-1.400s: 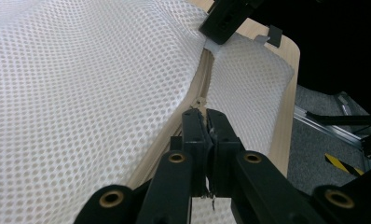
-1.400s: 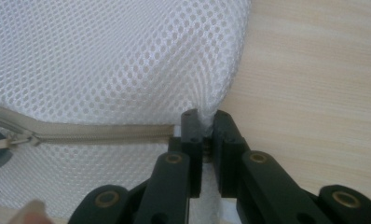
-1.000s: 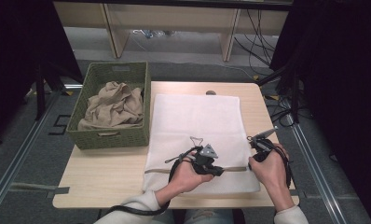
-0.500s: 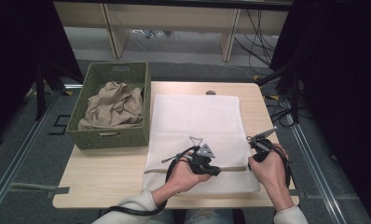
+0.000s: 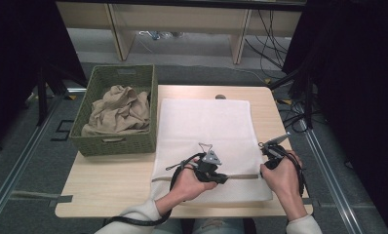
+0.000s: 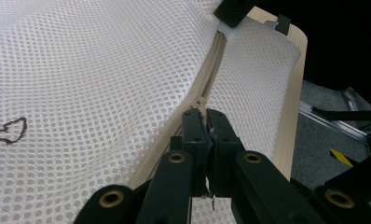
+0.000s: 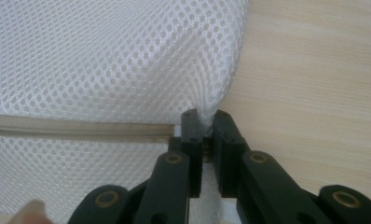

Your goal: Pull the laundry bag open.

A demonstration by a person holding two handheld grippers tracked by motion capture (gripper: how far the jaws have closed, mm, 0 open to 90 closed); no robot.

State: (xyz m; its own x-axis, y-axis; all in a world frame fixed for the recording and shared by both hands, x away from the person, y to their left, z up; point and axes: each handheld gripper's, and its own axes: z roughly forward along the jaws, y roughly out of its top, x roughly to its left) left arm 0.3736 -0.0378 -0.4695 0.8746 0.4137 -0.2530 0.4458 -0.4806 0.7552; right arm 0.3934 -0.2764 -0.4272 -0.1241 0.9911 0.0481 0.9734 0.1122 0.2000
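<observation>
White mesh bag flat, long axis near-far, zipper left-right along near end; left gripper jaws pinched on zipper pull, right gripper jaws clamped on bag's right edge.

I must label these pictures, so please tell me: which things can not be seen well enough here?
- Zipper pull of the white mesh laundry bag: left gripper view, hidden between the shut left gripper.
- Bag's edge: right gripper view, pinched inside the right gripper.
- Inside the green woven basket: high view, the crumpled beige cloth covers it.
- Small dark mark on the mesh: left gripper view, cut by the edge.
</observation>
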